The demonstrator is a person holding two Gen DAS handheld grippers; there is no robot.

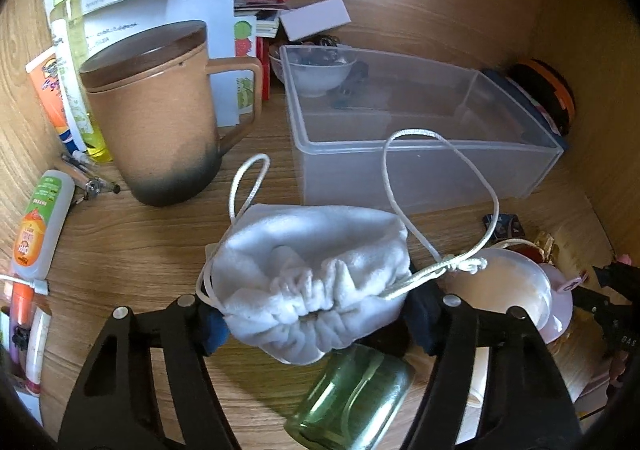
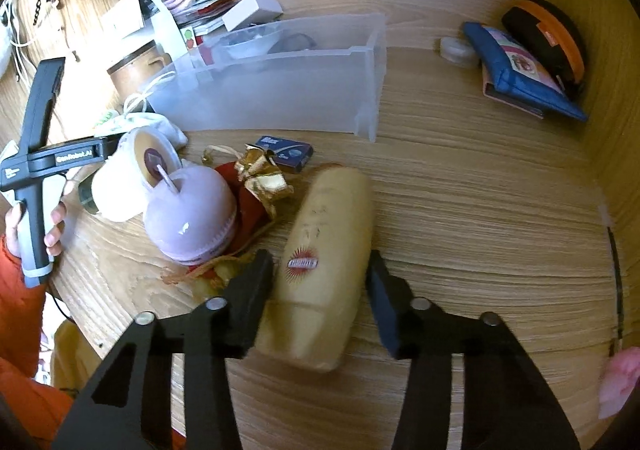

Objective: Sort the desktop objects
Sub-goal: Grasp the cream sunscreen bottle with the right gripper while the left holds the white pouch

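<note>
A white drawstring pouch (image 1: 316,282) hangs between the fingers of my left gripper (image 1: 316,326), which is shut on its gathered mouth. Its cord (image 1: 440,178) loops up in front of a clear plastic box (image 1: 420,170). A green glass jar (image 1: 352,402) lies below the pouch. In the right wrist view a cream bottle (image 2: 328,242) lies on the wooden desk between the fingers of my right gripper (image 2: 320,298). Both pads sit against its sides, so the gripper is shut on it. The clear plastic box (image 2: 280,90) stands behind the bottle.
A brown lidded mug (image 1: 160,118) stands left of the box, beside tubes and a spray bottle (image 1: 72,62). A purple candle (image 2: 188,218), a white candle (image 2: 154,158), a red and gold ornament (image 2: 260,178) and a small blue box (image 2: 288,152) crowd the bottle's left. A blue wallet (image 2: 520,78) lies far right.
</note>
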